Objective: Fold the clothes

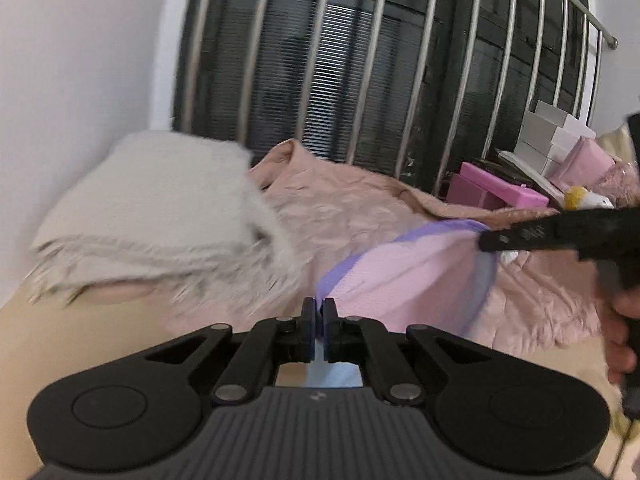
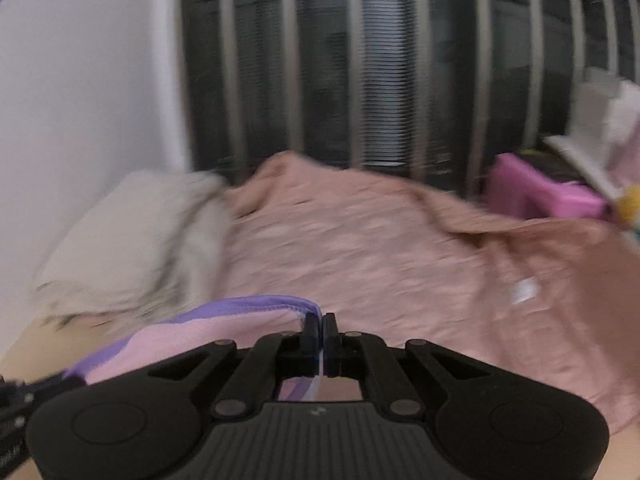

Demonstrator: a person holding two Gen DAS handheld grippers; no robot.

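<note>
**Pink garment held taut between both grippers, over the bed**

Left gripper [image 1: 319, 312]: jaws pinched together on the purple-trimmed edge of the pink garment [image 1: 404, 276]. Right gripper [image 2: 320, 326]: jaws likewise closed on the same purple hem. The garment hangs stretched between them above the pink quilt [image 2: 360, 240] on the bed, near a grey folded blanket [image 1: 152, 208].

Judgement: cloth is being carried or spread for a fold. To do it well, keep both grips level and equally tensioned, lower the hem straight so the trim lies unwrinkled, and avoid snagging the quilt.

Writing: none legible; both views motion-blurred. A small pale mark on each gripper body is unreadable.
</note>
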